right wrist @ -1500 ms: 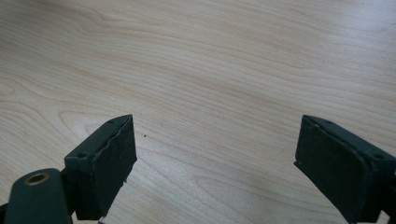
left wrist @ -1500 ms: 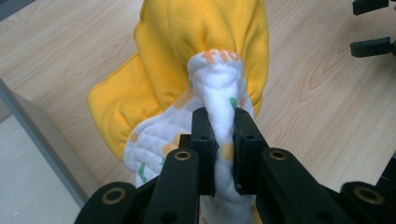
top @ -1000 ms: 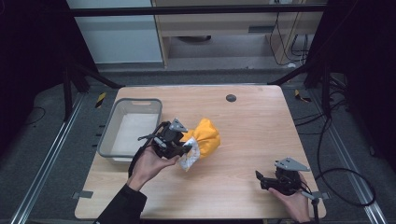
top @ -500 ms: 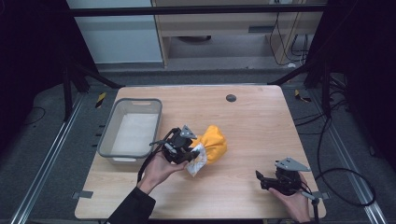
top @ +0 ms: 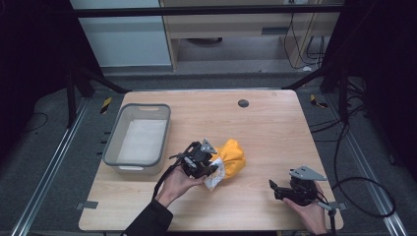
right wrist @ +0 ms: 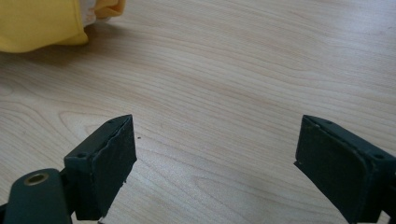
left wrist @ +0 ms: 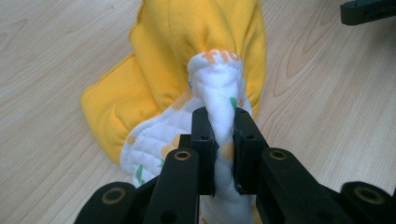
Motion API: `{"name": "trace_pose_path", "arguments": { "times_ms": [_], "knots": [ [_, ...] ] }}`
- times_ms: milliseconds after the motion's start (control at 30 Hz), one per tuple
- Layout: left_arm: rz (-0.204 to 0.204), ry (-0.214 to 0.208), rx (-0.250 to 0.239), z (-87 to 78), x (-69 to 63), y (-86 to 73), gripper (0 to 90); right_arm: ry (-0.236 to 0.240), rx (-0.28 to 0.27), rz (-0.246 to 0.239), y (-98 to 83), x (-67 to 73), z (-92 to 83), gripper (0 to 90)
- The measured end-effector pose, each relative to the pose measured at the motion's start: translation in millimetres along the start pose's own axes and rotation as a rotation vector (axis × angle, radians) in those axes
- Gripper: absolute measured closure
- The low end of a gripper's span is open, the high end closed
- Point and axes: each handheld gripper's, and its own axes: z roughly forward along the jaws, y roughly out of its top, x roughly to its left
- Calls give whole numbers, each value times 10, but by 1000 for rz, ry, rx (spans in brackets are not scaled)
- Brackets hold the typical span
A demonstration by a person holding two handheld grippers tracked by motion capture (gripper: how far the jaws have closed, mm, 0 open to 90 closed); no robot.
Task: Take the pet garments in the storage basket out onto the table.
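Nearest, the right tongs (top: 273,187) rest spread wide and empty near the front edge of the tabletop (top: 275,128). Left of them, the left tongs (left wrist: 223,140) pinch a white quilted fold of the yellow cloth (top: 231,156), which lies mid-tabletop. Soft, light and limp, it likely sags from any hold; a bunched hem or corner grips best. Its printed lining is plain in the left gripper view; farther left, the high view shows a grey bin (top: 115,142).
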Motion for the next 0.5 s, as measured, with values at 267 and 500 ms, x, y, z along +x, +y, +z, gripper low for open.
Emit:
{"name": "trace_pose_path", "arguments": {
  "times_ms": [267, 500],
  "knots": [
    [21, -11, 6, 135, -46, -28, 808, 0, 0, -3, -1, 0, 1, 121],
    [26, -16, 23, 247, -66, -88, 767, -1, -1, -4, -2, 0, 0, 118]
  ]
}}
